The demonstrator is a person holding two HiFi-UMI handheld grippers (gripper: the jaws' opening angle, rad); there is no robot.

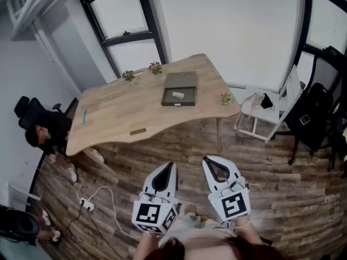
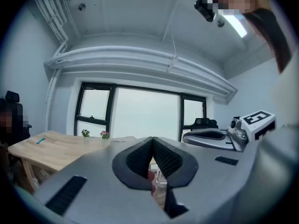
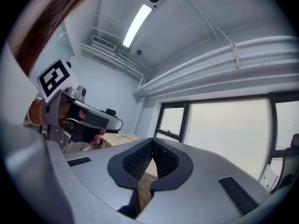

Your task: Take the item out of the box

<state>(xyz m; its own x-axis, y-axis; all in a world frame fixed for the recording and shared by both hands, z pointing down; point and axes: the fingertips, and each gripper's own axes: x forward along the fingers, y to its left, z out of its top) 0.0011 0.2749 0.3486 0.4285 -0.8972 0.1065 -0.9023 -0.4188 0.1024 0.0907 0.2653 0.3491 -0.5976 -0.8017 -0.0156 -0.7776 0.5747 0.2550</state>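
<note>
Both my tools are closed and empty: the left gripper (image 1: 168,167) and the right gripper (image 1: 209,161) each have their jaws pressed tip to tip. Well ahead of both tips, on the wooden table (image 1: 124,112), the open grey box (image 1: 181,80) holds the small white item (image 1: 178,95). The only markings I can make out are black-and-white square codes on the left cube (image 1: 152,214) and the right cube (image 1: 232,205).

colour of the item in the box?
Off-white item, lying in the open grey box; best in the head view.
</note>
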